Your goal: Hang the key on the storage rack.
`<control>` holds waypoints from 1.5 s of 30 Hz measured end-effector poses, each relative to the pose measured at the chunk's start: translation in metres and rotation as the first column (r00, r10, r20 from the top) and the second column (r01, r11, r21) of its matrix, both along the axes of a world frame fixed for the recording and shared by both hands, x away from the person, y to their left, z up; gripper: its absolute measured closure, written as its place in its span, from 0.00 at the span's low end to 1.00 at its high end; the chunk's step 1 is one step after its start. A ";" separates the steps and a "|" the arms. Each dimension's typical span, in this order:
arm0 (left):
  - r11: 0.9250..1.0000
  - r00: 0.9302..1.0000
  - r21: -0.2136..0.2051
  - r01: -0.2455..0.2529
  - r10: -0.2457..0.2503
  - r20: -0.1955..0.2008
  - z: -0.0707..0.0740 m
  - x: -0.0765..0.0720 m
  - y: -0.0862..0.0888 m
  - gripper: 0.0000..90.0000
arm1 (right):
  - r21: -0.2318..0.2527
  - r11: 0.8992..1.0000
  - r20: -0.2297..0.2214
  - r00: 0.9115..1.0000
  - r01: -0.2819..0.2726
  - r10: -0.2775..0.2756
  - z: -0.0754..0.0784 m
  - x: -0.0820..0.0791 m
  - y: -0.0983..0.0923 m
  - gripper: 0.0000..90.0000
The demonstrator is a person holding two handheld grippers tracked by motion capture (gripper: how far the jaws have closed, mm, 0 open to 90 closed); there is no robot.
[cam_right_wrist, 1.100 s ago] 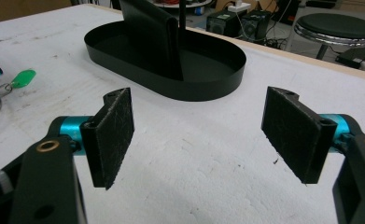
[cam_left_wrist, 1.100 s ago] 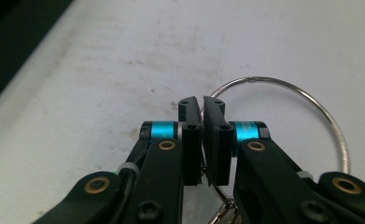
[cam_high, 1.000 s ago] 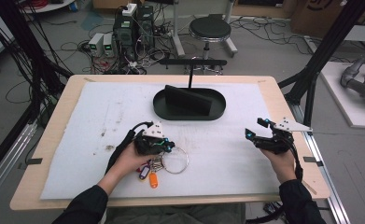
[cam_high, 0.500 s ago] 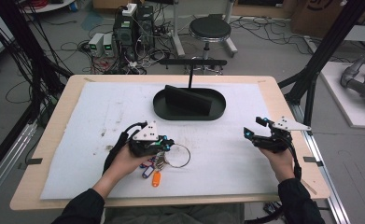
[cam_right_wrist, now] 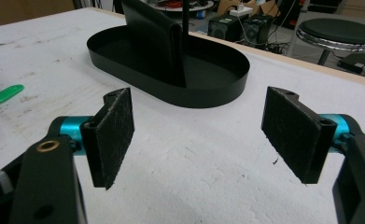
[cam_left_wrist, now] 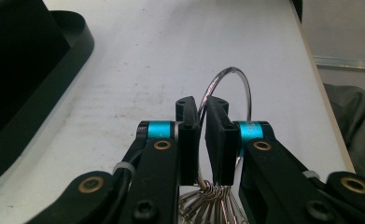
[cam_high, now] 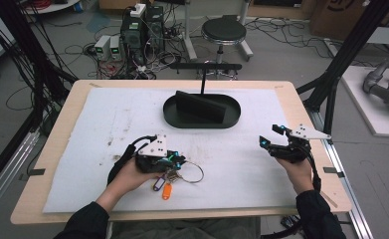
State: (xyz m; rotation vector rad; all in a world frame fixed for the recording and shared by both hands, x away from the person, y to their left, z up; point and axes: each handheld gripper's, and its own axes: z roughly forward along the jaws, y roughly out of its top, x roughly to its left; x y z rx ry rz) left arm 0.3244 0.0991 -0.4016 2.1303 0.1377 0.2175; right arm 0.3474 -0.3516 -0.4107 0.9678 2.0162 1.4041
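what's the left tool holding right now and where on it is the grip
The left tool has the key ring's wire loop between its pads, its jaws just having been opening.

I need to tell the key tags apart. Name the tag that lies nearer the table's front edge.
The orange key tag: it lies below the purple key tag in the high view, closer to the person. Both hang off the wire key ring that the left gripper holds.

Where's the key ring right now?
In the high view the key ring sits at the near left of the white mat, between the left gripper's jaws, which have just been opening, its tags hanging just beneath.
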 end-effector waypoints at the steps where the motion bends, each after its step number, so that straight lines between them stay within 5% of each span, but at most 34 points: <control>1: 1.000 1.000 -0.005 0.001 -0.001 -0.005 0.000 0.000 0.000 0.91 | -0.001 1.000 -0.001 1.000 0.000 0.000 0.000 0.000 0.000 0.28; 17: 0.999 0.996 0.007 0.050 -0.050 -0.071 -0.004 0.002 0.001 0.96 | -0.001 1.000 0.000 1.000 0.000 0.000 0.000 0.001 0.000 0.29; 24: 0.997 0.998 -0.076 0.012 -0.017 -0.062 0.003 0.006 0.010 0.96 | 0.000 1.000 -0.003 1.000 0.000 0.000 0.000 0.001 0.000 0.29; 30: 0.984 0.998 -0.165 -0.060 0.054 -0.042 0.022 0.013 0.024 0.96 | 0.002 1.000 -0.006 1.000 0.002 -0.002 -0.001 0.002 0.000 0.29; 40: 0.966 0.992 -0.231 -0.115 0.122 0.015 0.050 0.026 0.036 0.96 | 0.004 1.000 -0.006 1.000 0.007 -0.007 -0.001 0.003 -0.002 0.29; 45: 0.956 0.984 -0.248 -0.158 0.172 0.039 0.071 0.039 0.038 0.96 | 0.002 1.000 -0.005 1.000 0.005 -0.005 -0.001 0.004 -0.002 0.29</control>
